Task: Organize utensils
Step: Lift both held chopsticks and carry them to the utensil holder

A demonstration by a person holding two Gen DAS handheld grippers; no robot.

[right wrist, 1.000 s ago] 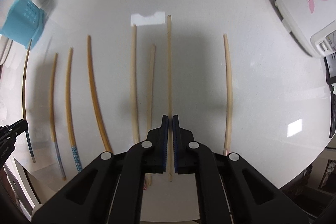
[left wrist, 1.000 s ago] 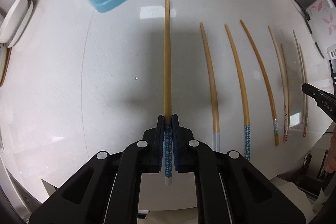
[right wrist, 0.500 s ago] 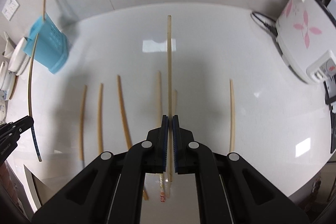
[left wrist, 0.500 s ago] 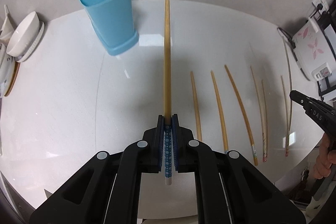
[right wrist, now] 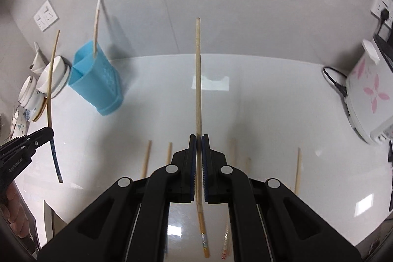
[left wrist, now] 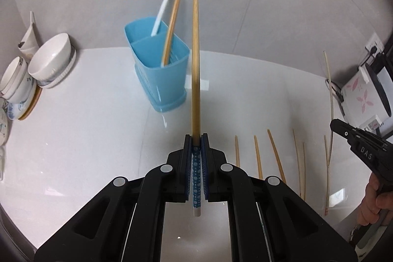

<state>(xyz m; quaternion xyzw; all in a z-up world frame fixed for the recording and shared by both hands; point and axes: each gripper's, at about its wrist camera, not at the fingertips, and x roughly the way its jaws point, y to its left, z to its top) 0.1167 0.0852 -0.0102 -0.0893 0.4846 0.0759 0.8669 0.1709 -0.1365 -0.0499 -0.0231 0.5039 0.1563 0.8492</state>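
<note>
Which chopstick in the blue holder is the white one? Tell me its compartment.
The white chopstick stands in the far compartment of the blue holder, leaning right. The other one there, the brown chopstick, stands in the near compartment.

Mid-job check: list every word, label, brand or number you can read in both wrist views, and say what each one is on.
"DAS": white letters on the side of the right gripper, seen from the left wrist view; more may be cut off.
Small grey lettering on the side of the left gripper, seen from the right wrist view: too blurred to read.
Small panel on the white appliance: too small to read.
Chopsticks, blue holder, bowls: patterns only, no text.
</note>
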